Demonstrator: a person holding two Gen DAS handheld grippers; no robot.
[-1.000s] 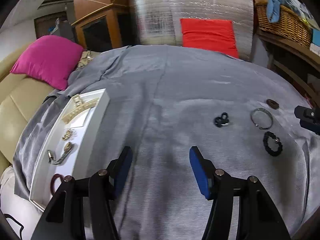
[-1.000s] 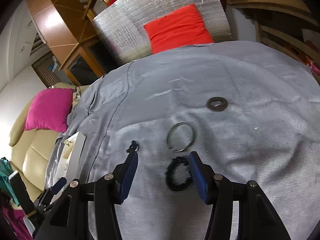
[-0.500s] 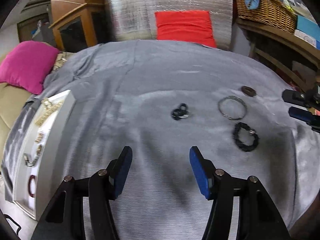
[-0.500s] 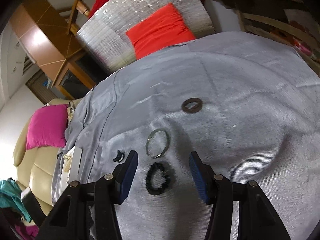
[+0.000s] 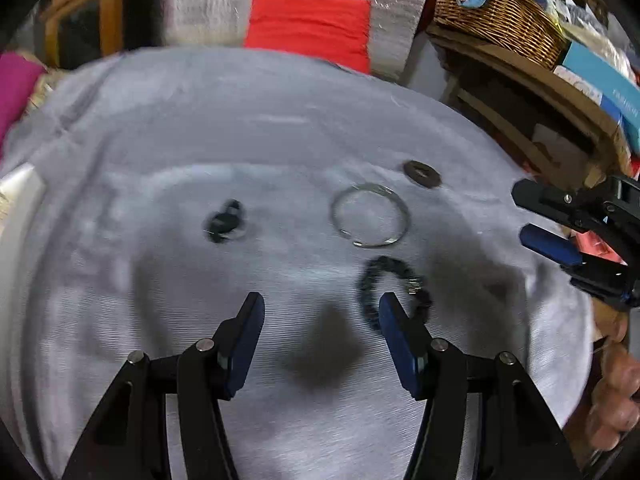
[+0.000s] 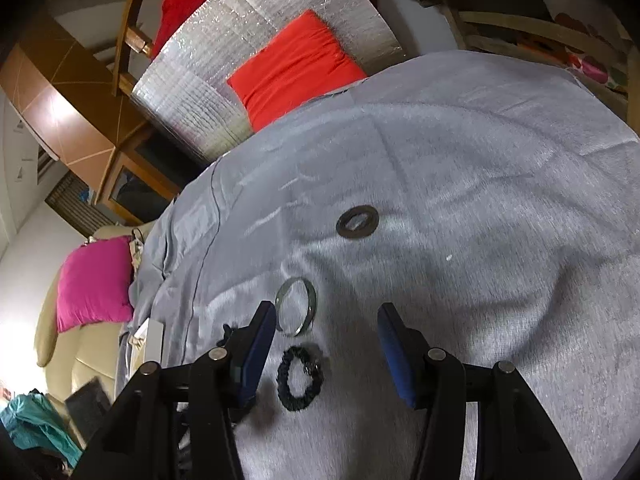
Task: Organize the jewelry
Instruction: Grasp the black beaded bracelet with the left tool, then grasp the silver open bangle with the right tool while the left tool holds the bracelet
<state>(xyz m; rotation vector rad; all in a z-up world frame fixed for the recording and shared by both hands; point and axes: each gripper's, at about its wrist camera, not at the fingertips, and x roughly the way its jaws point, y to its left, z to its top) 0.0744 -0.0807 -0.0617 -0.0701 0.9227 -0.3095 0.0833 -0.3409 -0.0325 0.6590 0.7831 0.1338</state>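
On the grey cloth lie a black beaded bracelet (image 5: 394,294) (image 6: 301,376), a silver bangle (image 5: 370,216) (image 6: 298,312), a dark brown ring (image 5: 422,169) (image 6: 357,221) and a small black piece (image 5: 224,222). My left gripper (image 5: 322,322) is open and empty, its right finger just in front of the beaded bracelet. My right gripper (image 6: 326,330) is open and empty above the bangle and bracelet; it also shows at the right edge of the left wrist view (image 5: 536,216). The white jewelry tray (image 5: 18,188) (image 6: 152,338) lies at the far left.
A silver foil board with a red cushion (image 5: 308,26) stands behind the table. A wicker basket (image 5: 496,20) sits on wooden shelves at the right. A pink pillow (image 6: 94,282) lies on a beige sofa at the left.
My left gripper has swung right, away from the tray, toward the loose jewelry; the beaded bracelet is now by its right finger. My right gripper has shifted right, so the jewelry sits left of its centre.
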